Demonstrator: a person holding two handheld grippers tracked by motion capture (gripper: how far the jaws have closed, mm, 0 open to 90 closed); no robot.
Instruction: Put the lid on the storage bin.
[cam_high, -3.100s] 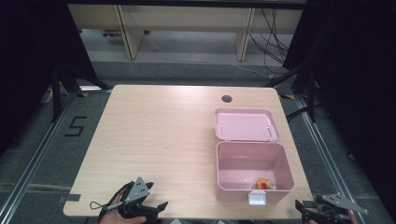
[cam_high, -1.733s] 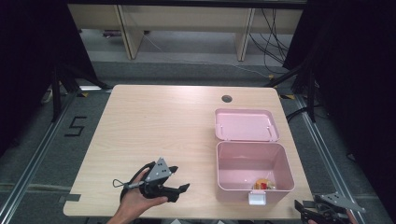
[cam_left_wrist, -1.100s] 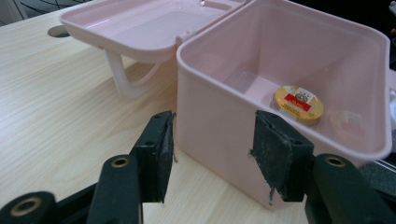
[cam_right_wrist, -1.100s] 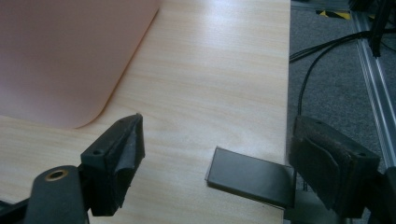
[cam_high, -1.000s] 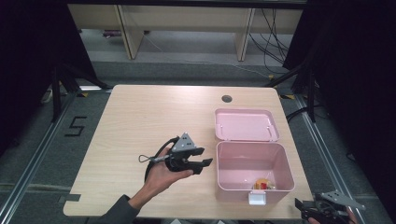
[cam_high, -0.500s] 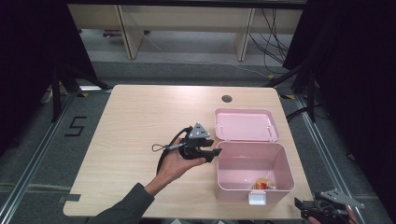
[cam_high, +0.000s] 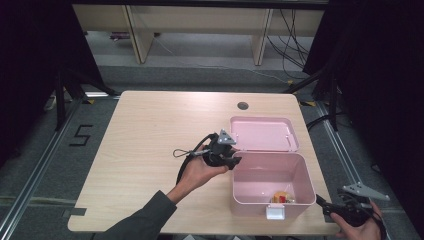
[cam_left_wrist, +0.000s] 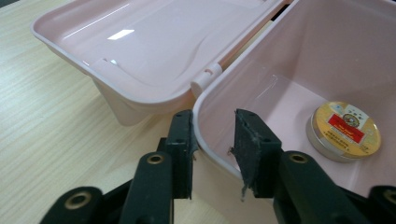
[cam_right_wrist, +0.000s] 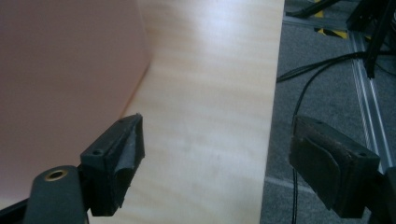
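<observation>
Item: pink box (cam_high: 269, 186), lid (cam_high: 262, 133) thrown open and lying flat behind it, toward the far edge of the tabletop (cam_high: 150, 130). The box sits in the near right quarter, its white latch (cam_high: 276, 212) facing the near edge. Inside, on the floor near the front wall: one round gold tin (cam_left_wrist: 345, 129).

Left hand-held gripper (cam_high: 231, 161): I have it at the box's left wall, at the rear corner beside the hinge (cam_left_wrist: 206, 77). Its jaws straddle the rim (cam_left_wrist: 205, 116), one outside, one inside, and have just been closing. In the left gripper view the outer pad touches the wall while a sliver of gap shows at the inner pad, so I read it as not yet clamped (close to it).

Right hand-held gripper (cam_high: 327, 206): jaws wide apart, nothing between them, just beyond the box's near right corner, at the tabletop's near edge.

Relation that matters: the tin lies to the right of and below my left jaws, nearer the right gripper. The box's long axis runs left to right.

Room: left half of the tabletop bare; right and near edges close to the box.
</observation>
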